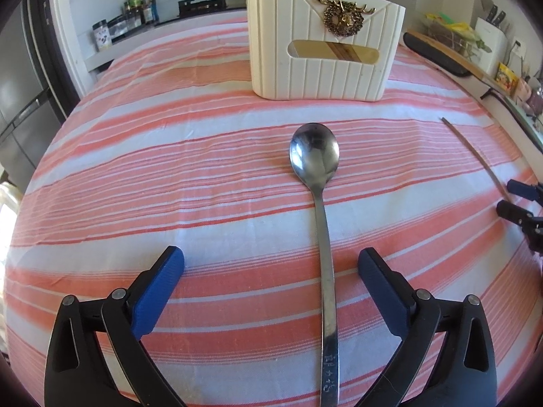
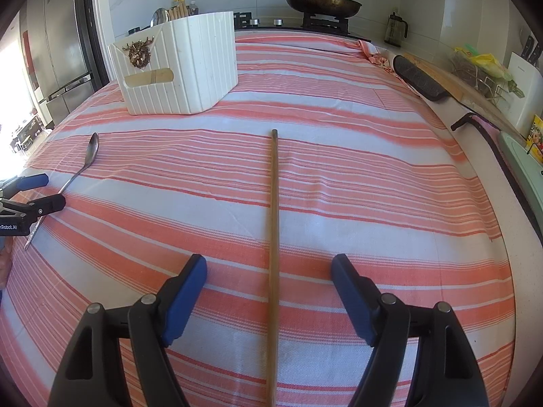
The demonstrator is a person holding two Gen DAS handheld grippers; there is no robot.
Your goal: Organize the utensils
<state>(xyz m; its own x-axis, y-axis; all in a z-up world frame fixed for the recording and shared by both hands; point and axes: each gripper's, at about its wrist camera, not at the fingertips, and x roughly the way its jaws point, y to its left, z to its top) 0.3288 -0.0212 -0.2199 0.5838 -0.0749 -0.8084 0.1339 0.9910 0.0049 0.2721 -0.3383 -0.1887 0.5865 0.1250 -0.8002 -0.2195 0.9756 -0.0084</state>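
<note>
A striped cloth (image 1: 135, 156) covers the tabletop, and the white utensil holder (image 1: 325, 47) stands at its far side, already carrying a spoon and chopsticks, presumably the destination. The metal spoon (image 1: 320, 210) lies flat with its handle running between the spread fingers of the left tool (image 1: 271, 264), untouched, lined up for a pinch. Likewise the single wooden chopstick (image 2: 274, 237) lies between the parted fingers of the right tool (image 2: 269, 271), not yet gripped.
</note>
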